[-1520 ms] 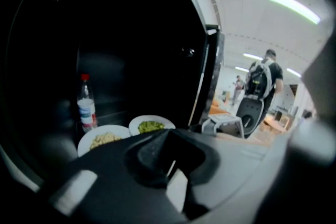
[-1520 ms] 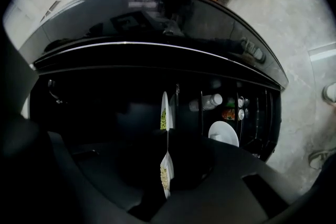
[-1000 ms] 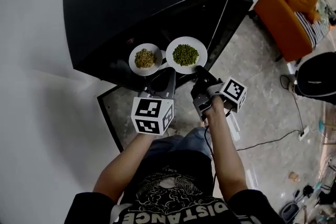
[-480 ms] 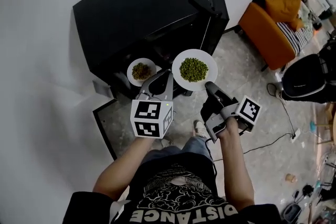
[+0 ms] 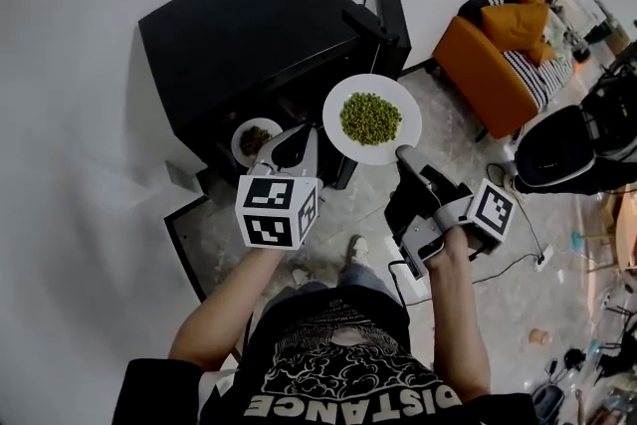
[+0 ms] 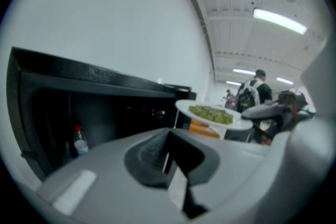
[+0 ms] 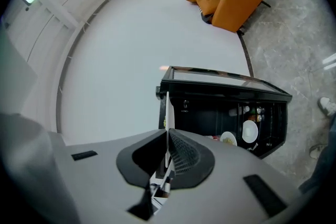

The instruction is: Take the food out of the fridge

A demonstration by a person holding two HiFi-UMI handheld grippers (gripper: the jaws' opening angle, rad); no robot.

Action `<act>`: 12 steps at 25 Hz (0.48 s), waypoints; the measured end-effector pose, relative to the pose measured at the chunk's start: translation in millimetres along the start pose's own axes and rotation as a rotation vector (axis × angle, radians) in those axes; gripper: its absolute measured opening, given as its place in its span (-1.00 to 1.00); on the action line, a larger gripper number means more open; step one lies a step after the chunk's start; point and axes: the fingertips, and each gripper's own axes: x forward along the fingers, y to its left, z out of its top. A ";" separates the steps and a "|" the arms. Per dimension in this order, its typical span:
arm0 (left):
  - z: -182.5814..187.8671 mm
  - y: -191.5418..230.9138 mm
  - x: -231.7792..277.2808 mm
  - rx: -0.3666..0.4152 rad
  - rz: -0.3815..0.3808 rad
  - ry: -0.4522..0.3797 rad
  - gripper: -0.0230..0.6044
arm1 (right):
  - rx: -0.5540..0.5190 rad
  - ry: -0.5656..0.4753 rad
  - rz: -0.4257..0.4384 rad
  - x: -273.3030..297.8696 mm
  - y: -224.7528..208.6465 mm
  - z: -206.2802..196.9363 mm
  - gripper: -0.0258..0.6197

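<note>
Two plates: pea plate (image 5: 343, 146), rim pinched by right gripper (image 5: 403, 154); second plate (image 5: 242, 146) in fridge (image 5: 239, 35), half hidden behind left gripper (image 5: 289, 146), jaws pressed together.

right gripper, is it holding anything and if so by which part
Yes. The right gripper is shut on the white plate of green peas, pinching it by its rim.

Black box-shaped fridge (image 5: 249, 25): matt casing with a faint sheen.
Round white plate (image 5: 383, 154): smooth, glossy, ceramic-looking.
Right gripper (image 7: 167, 136): matt grey plastic shell; dark pads (image 7: 184, 156) finely ribbed.
Pale marbled floor tiles (image 5: 478, 184): polished.
Orange sofa (image 5: 493, 65): cloth.
</note>
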 end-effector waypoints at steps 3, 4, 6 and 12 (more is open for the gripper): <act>1.6 0.2 -1.1 -0.011 -0.002 -0.008 -0.93 | -0.017 0.018 0.025 3.9 18.9 -2.1 -0.90; 1.1 -0.3 -3.2 -0.012 -0.001 -0.011 -0.93 | -0.022 0.025 0.033 5.1 23.3 -3.5 -0.90; -0.4 -4.0 -8.9 -0.010 0.002 -0.020 -0.93 | -0.034 0.039 0.047 6.6 29.0 -5.7 -0.90; 3.0 -18.2 -21.4 0.002 0.001 -0.037 -0.93 | -0.027 0.087 0.065 26.2 36.6 -6.8 -0.90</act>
